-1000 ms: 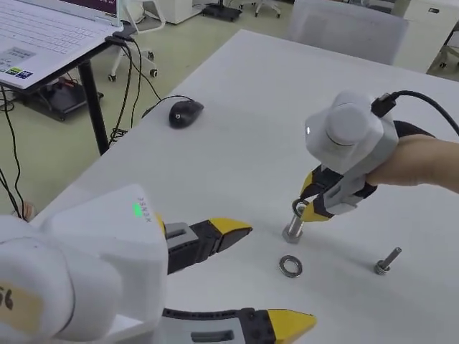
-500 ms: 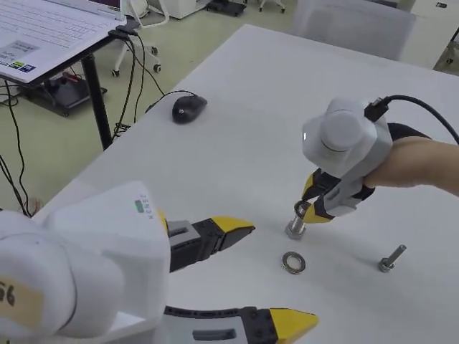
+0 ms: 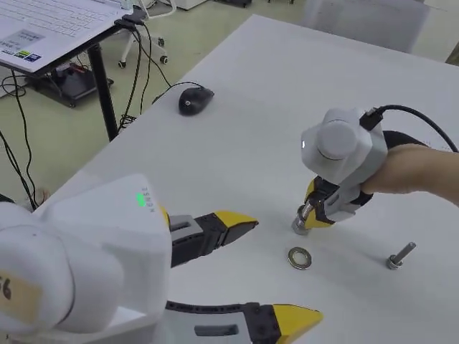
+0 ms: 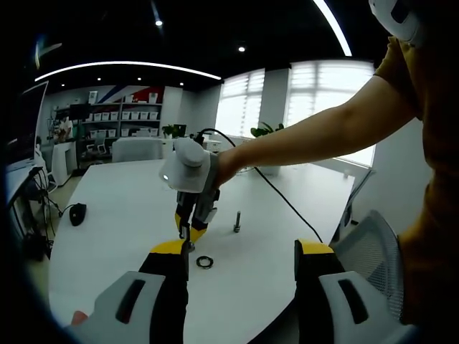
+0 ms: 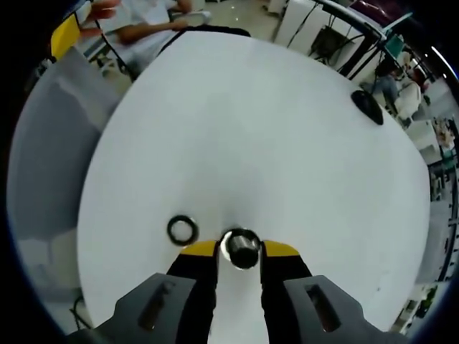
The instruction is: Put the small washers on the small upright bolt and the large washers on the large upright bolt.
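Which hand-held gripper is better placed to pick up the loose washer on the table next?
Left, probably: the left hand-held gripper is open and free near the loose washer; the right hand-held gripper is clamping a second washer at the large bolt.

**Head view, lower left.** My left gripper (image 3: 285, 269) has a bulky white housing with a small green light (image 3: 138, 200). Beside the light is a faint printed marking, too small to read. A pale yellow label (image 3: 11, 290) carries a dark digit. The jaws are black with yellow tips.

**Head view, centre right.** My right gripper (image 3: 310, 213) has a white body and black-and-yellow jaws. A black cable (image 3: 412, 112) leaves its upper right.

**Left gripper view, upper right.** I wear a short mustard-orange sleeve (image 4: 423, 64).
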The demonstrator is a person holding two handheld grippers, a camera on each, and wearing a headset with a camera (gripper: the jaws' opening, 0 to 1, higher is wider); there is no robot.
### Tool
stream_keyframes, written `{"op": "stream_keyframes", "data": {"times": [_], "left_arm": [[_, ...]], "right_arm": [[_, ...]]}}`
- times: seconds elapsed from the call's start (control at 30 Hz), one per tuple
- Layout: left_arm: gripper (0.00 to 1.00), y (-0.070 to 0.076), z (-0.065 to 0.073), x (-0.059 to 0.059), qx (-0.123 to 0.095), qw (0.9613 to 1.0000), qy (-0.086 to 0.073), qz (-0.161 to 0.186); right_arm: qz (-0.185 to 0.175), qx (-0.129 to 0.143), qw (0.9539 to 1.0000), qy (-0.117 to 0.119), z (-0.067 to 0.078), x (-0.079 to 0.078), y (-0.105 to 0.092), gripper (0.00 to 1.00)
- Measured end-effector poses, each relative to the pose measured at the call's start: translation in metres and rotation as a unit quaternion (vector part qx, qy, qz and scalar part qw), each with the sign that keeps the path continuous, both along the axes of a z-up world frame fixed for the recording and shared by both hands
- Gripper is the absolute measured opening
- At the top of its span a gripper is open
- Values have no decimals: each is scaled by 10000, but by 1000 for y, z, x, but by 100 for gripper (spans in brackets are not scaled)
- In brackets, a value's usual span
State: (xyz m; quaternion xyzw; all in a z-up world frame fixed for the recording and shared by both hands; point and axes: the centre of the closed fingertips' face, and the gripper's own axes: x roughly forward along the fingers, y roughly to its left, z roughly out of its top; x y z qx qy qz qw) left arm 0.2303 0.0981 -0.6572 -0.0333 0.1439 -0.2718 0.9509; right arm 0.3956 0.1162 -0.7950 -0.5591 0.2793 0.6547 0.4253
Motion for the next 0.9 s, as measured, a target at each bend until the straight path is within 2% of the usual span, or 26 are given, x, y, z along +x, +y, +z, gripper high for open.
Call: {"op": "stream_keyframes", "data": {"times": [0.43,0.7,0.9], "left_arm": [[58,2,-5,2,-34,10000,85,28],[59,3,-6,3,-40,9999,92,41],[59,2,-5,3,-28,10000,91,27]], "right_arm": [[-31,-75,9999,105,-20,5,0,22],[-24,-66,9998,165,-22,5,0,24],[-52,-82,9999,103,-20,7,-4,25]]}}
